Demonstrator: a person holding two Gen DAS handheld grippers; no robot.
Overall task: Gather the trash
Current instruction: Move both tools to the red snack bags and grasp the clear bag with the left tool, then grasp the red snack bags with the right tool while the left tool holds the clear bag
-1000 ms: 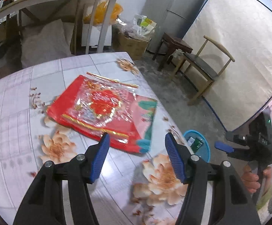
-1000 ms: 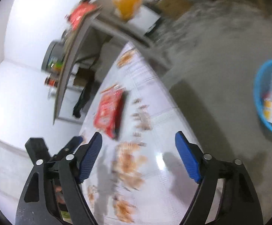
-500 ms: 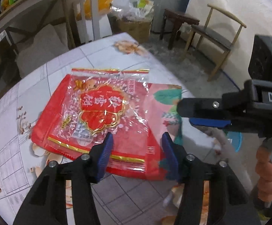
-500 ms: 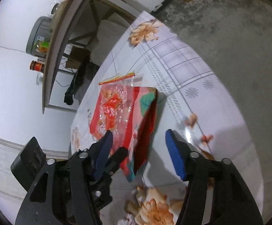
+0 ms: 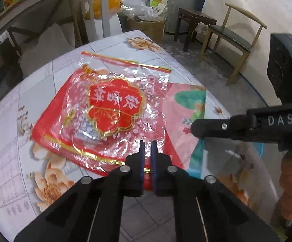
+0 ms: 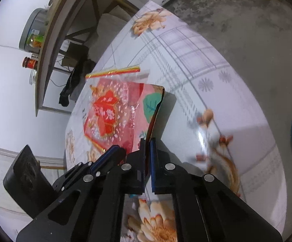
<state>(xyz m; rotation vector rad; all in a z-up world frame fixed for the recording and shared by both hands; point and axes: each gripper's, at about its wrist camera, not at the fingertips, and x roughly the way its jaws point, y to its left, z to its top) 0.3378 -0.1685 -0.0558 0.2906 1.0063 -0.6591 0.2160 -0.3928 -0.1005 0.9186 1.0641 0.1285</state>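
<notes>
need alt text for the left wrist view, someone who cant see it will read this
The left gripper is shut on the near edge of a clear red-printed wrapper that lies on a flat red bag on a floral table. The right gripper reaches in from the right over the bag's edge. Behind stand a wooden chair and a stool.

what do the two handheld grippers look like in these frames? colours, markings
Both match: the left gripper and right gripper are matte black plastic, angular linkage arms with silver round pivot pins, and thin blue pads on the inner finger faces. The left view shows the right unit side-on: white letters "DAS" on its body, a black box above with a small green light.
</notes>
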